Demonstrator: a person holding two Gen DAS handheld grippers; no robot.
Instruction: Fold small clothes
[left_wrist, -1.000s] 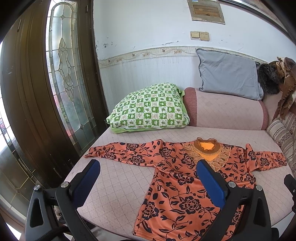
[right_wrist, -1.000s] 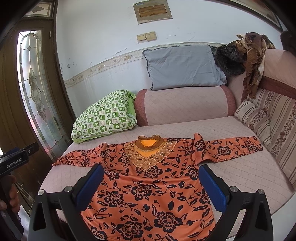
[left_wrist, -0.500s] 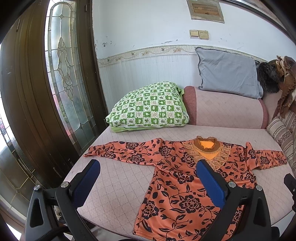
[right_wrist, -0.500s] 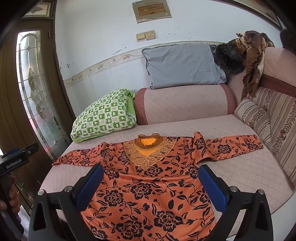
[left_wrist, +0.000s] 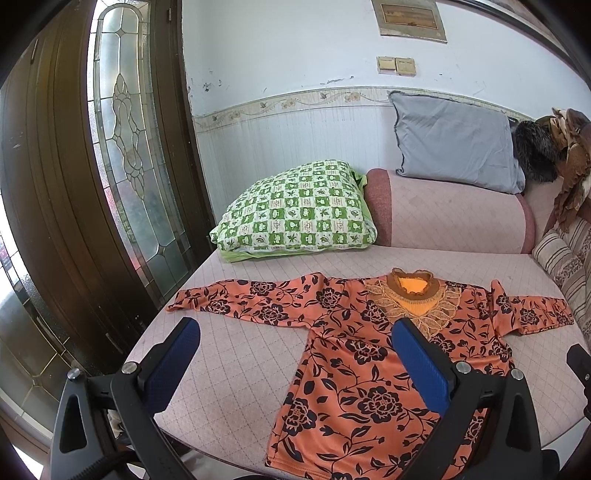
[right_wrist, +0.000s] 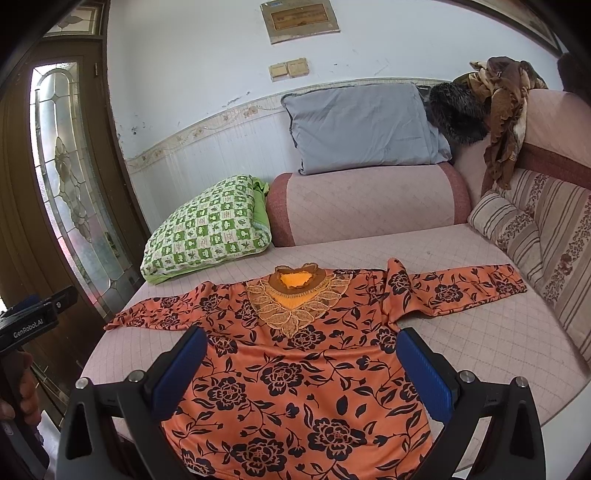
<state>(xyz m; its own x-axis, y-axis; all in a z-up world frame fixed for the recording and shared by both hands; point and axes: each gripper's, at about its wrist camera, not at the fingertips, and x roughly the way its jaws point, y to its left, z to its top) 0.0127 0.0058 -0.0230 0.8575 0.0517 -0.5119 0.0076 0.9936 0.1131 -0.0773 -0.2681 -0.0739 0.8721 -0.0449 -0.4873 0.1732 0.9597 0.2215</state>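
Nothing much has shifted over the last second: both views have only crept a little nearer, and the orange floral blouse lies as it did, spread flat on the pink sofa seat, collar away from the person and both sleeves out sideways. The left gripper and right gripper hover above its near half with fingers spread wide, grasping nothing. Folding looks not yet begun; a sleeve seems the likely first grab.
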